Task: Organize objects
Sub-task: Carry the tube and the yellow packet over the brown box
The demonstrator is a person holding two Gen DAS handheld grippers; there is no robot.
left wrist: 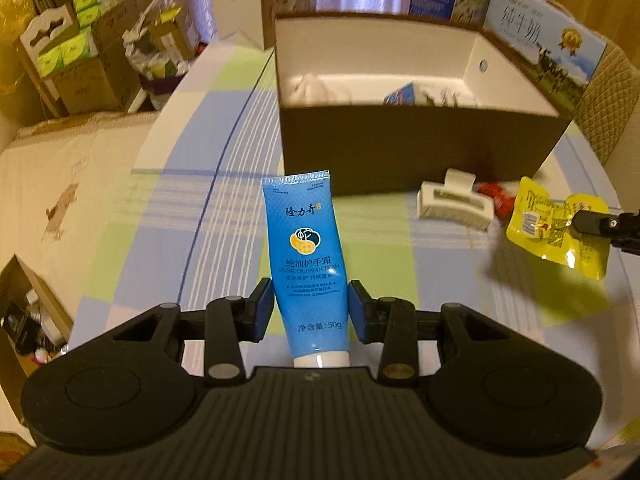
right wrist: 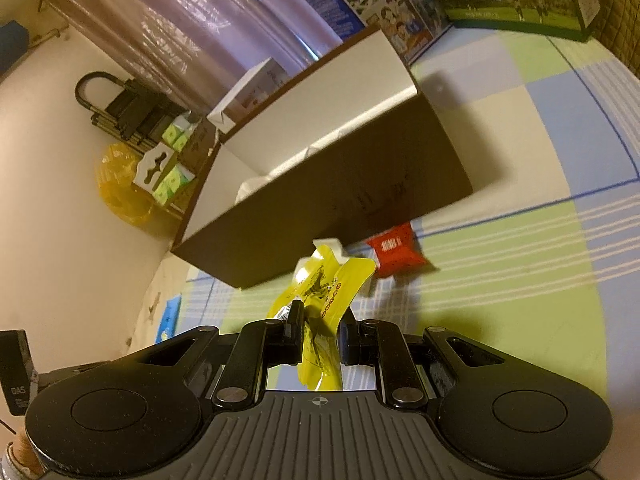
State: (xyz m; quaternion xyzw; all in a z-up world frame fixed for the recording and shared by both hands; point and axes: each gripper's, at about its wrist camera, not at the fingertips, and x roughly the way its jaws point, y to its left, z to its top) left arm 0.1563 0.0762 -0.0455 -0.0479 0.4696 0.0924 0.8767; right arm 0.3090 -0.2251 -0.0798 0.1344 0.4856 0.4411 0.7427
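The left tongs (left wrist: pixel 311 308) hold a blue hand cream tube (left wrist: pixel 306 256) by its lower body, both blue pads against its sides, cap end toward the camera and crimped end pointing to 12 o'clock at the brown box (left wrist: pixel 416 152). The right tongs (right wrist: pixel 319 332) are closed on a crumpled yellow snack packet (right wrist: pixel 326 292), lifted clear of the checked surface (left wrist: pixel 200 184); in the left view the packet (left wrist: pixel 558 228) hangs at 3 o'clock with a shadow below it.

The open, white-lined box stands at 12 to 1 o'clock of the left tongs and already has a few items inside, one a small blue carton (left wrist: pixel 402 94). A white hair claw clip (left wrist: pixel 454 200) and a red wrapped candy (right wrist: pixel 396 250) lie on the surface just in front of the box's near wall.

The step appears to be carrying both held things to the box. To do it well, raise each above the near rim before moving forward, so neither the tube's long end nor the loose packet catches the wall. Release over a bare patch of the box floor. The packet is gripped at a crumpled edge and could slip, so move it smoothly. Bring the arms in one after the other, since they would crowd each other over the opening.
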